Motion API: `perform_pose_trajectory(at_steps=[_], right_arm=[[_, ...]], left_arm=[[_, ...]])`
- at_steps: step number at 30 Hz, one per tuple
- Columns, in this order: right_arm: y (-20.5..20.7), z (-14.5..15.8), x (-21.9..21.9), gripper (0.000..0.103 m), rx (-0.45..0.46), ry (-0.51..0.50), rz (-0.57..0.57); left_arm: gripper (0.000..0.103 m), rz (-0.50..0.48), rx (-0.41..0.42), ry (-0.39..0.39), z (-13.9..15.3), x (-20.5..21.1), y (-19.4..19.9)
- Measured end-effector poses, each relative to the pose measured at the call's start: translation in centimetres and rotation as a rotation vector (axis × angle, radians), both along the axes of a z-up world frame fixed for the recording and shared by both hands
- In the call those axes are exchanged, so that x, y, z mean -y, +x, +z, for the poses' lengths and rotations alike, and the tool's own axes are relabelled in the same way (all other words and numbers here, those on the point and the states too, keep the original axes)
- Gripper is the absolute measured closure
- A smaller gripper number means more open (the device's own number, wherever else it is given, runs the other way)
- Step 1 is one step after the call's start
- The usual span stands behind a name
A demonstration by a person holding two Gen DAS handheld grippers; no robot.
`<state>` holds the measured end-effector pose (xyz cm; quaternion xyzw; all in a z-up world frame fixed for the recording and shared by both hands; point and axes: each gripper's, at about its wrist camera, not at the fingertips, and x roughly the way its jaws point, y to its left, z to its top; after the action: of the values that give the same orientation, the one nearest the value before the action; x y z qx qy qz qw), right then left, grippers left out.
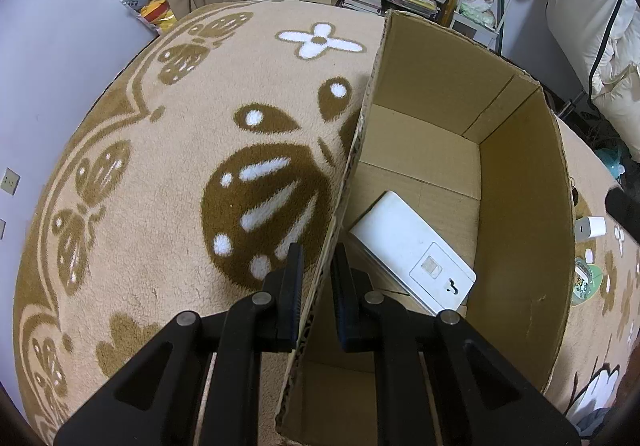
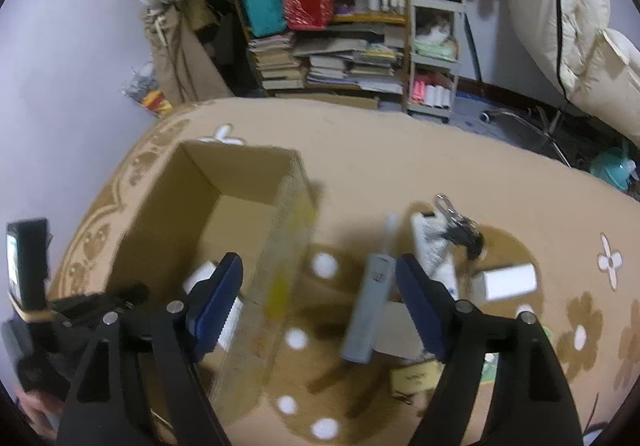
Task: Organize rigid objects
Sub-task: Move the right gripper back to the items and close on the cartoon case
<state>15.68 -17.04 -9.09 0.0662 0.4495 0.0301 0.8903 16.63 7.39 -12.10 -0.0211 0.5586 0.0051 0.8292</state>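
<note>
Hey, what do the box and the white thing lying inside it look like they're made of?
The box looks like plain brown corrugated cardboard, matte: fluting shows along its cut top edge, which sits between the jaws of the left gripper. The white thing looks like smooth moulded plastic with a slight sheen, rounded corners and a keyhole slot; probably a hard shell.

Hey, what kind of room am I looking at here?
Probably a lived-in bedroom or spare room used for storage. A wooden bookshelf crammed with stacked books and bags stands against the wall, a beige carpet with brown butterfly and flower patterns covers the surface below, and white bedding hangs at the right.
</note>
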Motion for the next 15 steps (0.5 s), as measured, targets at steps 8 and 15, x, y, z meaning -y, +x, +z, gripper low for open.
perform_pose_trajectory(at_steps=[8, 15], right_arm=[[-1.6, -2.4, 4.1, 0.011, -0.052, 0.015, -0.062], [-3.3, -4.8, 8.4, 0.011, -0.089, 0.043, -0.176]], left_arm=[[0.09, 0.0, 0.001, 0.003, 0.0, -0.1, 0.0], [0.09, -0.004, 0.004, 0.01, 0.1, 0.1, -0.3]])
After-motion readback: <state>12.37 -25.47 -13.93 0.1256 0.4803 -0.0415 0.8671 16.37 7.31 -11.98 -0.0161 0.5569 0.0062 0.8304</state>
